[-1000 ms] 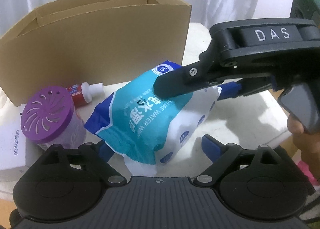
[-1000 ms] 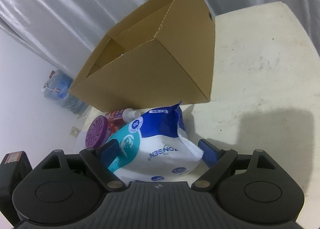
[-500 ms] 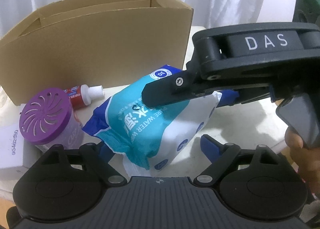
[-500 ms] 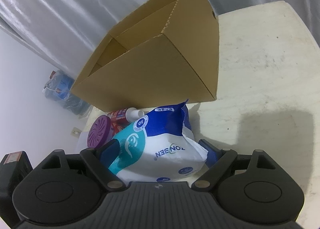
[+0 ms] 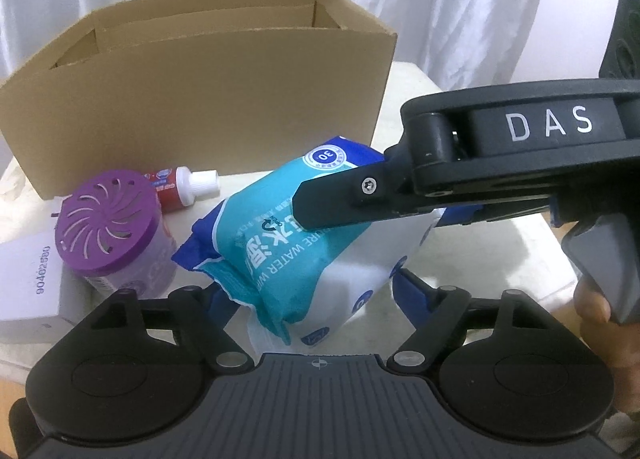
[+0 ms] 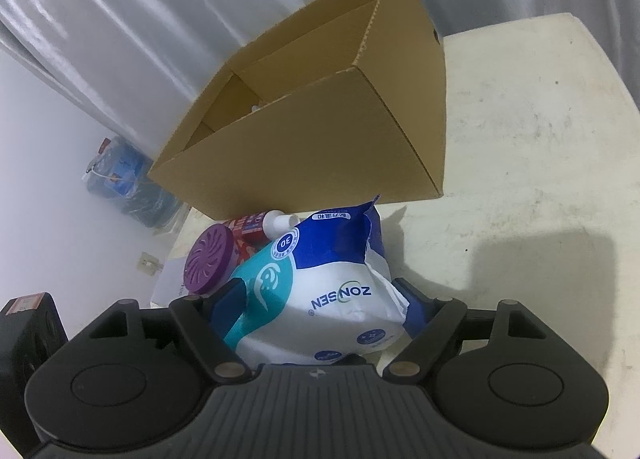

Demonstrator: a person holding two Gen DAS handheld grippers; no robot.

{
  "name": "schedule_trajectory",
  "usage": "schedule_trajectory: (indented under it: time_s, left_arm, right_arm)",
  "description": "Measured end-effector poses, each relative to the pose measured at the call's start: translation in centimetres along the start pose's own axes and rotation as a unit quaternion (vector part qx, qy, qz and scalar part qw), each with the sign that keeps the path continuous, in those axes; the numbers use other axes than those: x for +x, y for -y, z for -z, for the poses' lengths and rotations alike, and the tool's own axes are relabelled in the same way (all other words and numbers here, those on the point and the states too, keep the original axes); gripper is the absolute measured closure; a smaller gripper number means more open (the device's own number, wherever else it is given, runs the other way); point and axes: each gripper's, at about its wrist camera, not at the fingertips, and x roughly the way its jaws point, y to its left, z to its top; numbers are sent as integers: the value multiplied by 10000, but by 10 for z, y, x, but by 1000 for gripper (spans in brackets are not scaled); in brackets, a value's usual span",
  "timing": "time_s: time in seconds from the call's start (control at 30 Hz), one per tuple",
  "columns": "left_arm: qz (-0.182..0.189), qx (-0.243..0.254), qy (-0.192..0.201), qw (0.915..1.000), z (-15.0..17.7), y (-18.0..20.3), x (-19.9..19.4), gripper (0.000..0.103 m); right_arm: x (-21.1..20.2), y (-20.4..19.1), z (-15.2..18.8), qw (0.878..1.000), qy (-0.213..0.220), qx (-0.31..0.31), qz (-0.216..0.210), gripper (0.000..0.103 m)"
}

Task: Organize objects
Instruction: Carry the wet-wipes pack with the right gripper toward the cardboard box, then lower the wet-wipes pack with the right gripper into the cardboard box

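Observation:
A teal, blue and white wet wipes pack (image 5: 272, 255) lies tilted on the cream table (image 5: 496, 259) in front of an open cardboard box (image 5: 208, 99). My left gripper (image 5: 308, 287) has the pack between its blue pads; its jaws are closing and the pads touch both sides. From the right, one black finger (image 5: 340, 199) of my right gripper lies across the pack's top. In the right wrist view the wipes pack (image 6: 332, 271) fills the right gripper (image 6: 320, 295), whose jaws are also closing onto its crumpled sides.
A purple-lidded air freshener (image 5: 108, 231), a red tube with a white cap (image 5: 180, 187) and a white carton (image 5: 28, 279) sit left of the pack. A person's hand (image 5: 592, 299) holds the right gripper's handle. Bare table (image 6: 520, 139) stretches right of the cardboard box (image 6: 320, 139).
Both pairs of jaws have narrowed around the wipes pack, which now stands steeper and more crumpled. The right gripper's finger has slid further left over the pack.

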Motion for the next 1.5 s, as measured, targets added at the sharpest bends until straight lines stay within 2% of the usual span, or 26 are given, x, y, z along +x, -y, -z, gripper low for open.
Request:
schedule_trajectory:
  time_s: [0.53,0.93,1.2,1.5]
  left_arm:
    - [-194,182,381,9989,2,19,-31,24]
    - [-326,269,912,9949,4,26,-72,24]
    - [-436,317,1366,9892,-9,20,-100,24]
    - [-791,311,1636,9829,-42,-10,-113,24]
  right_arm:
    - [-41,-19,14,9989,405,-167,-139,21]
    - [-73,-49,19,9963,734,-388,-224,21]
    - [-85,-76,3,9935,933,-553,-335,21]
    - [-64,-111,-40,9911,891,-783,-608,21]
